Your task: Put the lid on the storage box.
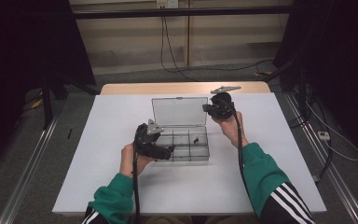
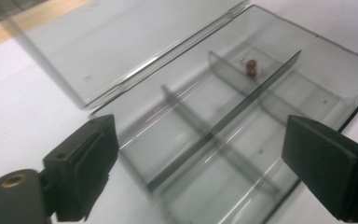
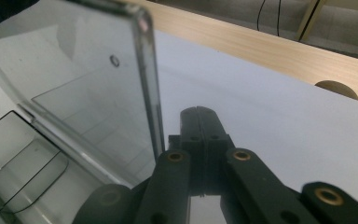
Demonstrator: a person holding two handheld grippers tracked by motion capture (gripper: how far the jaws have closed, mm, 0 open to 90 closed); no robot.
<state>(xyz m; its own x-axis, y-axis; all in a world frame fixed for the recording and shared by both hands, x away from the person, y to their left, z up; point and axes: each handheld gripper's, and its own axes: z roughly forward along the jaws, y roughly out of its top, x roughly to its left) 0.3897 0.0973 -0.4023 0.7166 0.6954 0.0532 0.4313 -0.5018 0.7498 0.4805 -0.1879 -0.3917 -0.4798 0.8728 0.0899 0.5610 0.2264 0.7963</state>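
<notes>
In front of me stands a rectangular table with a white top point(image 1: 116, 154) and a bare pale-wood strip point(image 1: 135, 88) along its far edge at twelve o'clock. Directly on the white surface, near the centre and slightly toward twelve, lies a clear plastic compartment box point(image 1: 186, 149) with its hinged lid point(image 1: 179, 111) standing open on the far side. One compartment, toward two o'clock within the box, holds a small dark reddish piece point(image 2: 250, 68); I cannot tell what it is.

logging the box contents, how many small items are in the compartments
1: a small reddish-brown item in a far-row compartment of the clear box, toward its right end. The left hand-held gripper may hide some compartments.
</notes>
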